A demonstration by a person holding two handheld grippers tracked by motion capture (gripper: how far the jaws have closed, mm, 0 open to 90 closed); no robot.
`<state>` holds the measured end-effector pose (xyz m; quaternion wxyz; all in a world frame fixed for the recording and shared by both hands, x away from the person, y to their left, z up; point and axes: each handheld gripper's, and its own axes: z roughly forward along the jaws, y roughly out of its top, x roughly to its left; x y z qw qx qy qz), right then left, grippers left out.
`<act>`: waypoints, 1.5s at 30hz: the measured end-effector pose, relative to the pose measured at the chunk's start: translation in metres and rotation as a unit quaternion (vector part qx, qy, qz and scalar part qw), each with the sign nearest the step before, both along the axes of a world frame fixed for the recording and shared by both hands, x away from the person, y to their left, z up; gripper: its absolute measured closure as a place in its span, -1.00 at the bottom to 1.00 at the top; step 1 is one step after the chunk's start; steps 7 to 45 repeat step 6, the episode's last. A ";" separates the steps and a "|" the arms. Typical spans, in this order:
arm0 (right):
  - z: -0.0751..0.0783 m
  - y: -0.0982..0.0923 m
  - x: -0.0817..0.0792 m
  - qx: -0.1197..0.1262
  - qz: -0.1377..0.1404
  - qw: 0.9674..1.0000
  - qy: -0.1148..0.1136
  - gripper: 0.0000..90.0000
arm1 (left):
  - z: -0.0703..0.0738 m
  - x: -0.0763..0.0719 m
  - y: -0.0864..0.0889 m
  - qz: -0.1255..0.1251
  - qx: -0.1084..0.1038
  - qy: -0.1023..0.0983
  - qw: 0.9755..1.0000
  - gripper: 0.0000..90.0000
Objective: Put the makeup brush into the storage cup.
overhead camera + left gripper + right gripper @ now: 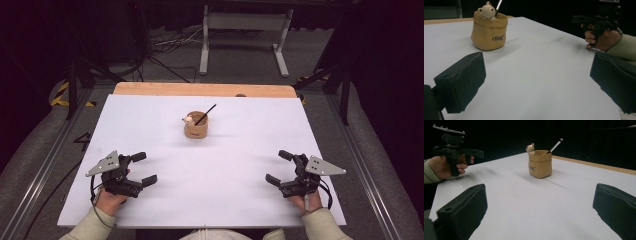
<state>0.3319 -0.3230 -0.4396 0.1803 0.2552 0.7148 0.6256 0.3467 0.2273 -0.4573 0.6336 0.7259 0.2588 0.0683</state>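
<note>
Holder: tan, sack-shaped ceramic pen pot with wrinkled rim and small cream bear figure, standing upright mid-table on a matte white sheet; one slim black pen leans inside. Left gripper and right gripper, black padded jaws spread and empty, rest near the front edge, well apart from it. Step judged: start position; next move calls for reaching forward to the pot.
</note>
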 end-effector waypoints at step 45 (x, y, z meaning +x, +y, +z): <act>0.000 -0.001 0.000 0.000 -0.001 1.000 -0.001 -1.00 | 0.000 0.001 0.000 0.003 -0.001 0.001 1.000 -0.98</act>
